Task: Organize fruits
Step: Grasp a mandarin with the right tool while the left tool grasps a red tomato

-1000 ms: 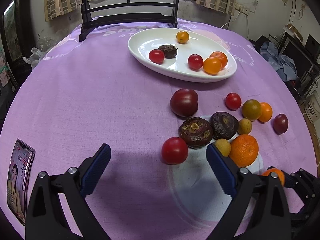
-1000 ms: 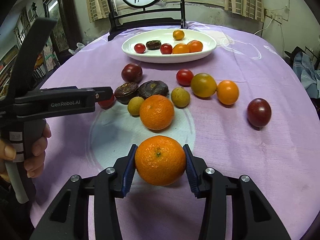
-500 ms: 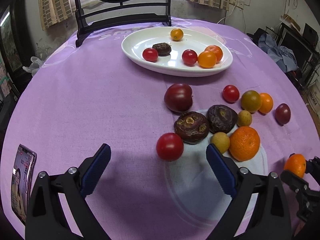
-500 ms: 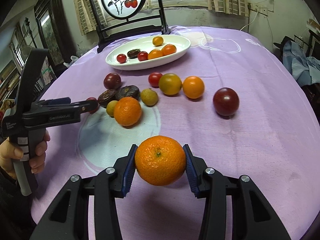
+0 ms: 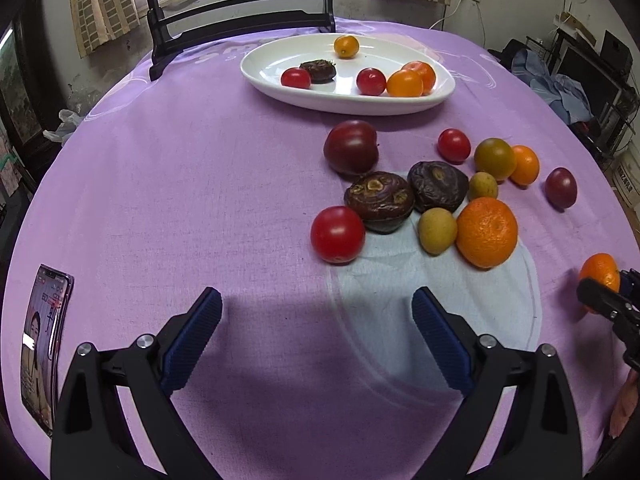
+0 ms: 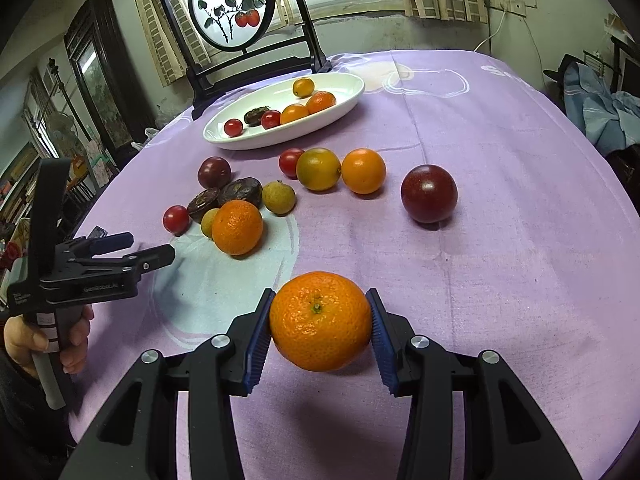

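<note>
The left gripper (image 5: 316, 336) hangs over bare purple cloth (image 5: 160, 200) with its jaws wide apart and nothing between them. A phone (image 5: 44, 344) lies at its 9 o'clock near the table edge; a careless sweep that way could knock it off. Loose fruit sits from its 12 to 2 o'clock, led by a red tomato (image 5: 338, 234). These pieces touch one another, so closing on one may nudge its neighbours and set the round ones rolling.

The right gripper (image 6: 320, 336) is clamped on an orange (image 6: 320, 320), both pads pressed to its sides, lifted clear of the cloth. The plate (image 6: 344, 104), where some fruit already lies, is at its 11 o'clock, well apart. The hold is only at two points on a round, dimpled skin; a quick swing or a slackened squeeze could let it drop and roll among the rest. Carried low, it could also clip the loose mandarin (image 6: 237, 227) or the plum (image 6: 429, 194).

Readable writing: "GenRobot.AI" on the left gripper's side in the right wrist view. The painted screen (image 6: 232, 4) bears Chinese characters I cannot make out.
</note>
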`<act>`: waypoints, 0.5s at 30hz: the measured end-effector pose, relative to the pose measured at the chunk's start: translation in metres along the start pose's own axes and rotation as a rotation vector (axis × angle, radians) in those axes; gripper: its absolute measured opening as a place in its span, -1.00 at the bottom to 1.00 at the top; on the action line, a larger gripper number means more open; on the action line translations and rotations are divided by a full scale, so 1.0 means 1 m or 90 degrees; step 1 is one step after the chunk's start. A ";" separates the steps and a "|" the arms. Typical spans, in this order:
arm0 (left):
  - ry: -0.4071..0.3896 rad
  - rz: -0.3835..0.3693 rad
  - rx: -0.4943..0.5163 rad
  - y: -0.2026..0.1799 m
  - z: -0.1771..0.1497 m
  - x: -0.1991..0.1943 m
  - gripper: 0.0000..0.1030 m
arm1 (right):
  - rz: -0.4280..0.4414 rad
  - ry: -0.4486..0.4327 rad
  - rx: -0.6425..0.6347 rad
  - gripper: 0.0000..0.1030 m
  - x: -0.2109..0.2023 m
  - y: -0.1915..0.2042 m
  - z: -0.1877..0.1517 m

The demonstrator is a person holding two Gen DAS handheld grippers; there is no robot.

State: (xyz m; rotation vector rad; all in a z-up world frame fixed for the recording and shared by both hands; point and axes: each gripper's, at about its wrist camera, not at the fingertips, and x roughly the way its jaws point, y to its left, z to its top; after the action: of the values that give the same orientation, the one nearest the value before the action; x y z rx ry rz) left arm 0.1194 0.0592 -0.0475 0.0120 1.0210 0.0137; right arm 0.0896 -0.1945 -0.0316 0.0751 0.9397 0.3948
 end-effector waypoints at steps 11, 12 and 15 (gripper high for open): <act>0.006 -0.017 0.014 -0.003 0.024 0.018 -0.41 | 0.016 -0.004 0.004 -0.11 -0.003 -0.003 -0.002; 0.005 -0.020 0.024 -0.006 0.024 0.017 -0.46 | 0.016 -0.004 0.004 -0.11 -0.003 -0.003 -0.002; 0.005 -0.015 0.035 -0.011 0.021 0.015 -0.46 | 0.016 -0.003 0.000 -0.11 -0.003 -0.002 -0.002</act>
State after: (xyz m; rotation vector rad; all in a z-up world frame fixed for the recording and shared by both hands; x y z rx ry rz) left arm 0.1449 0.0482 -0.0494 0.0497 1.0285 -0.0364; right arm 0.0869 -0.1980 -0.0306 0.0872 0.9348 0.4175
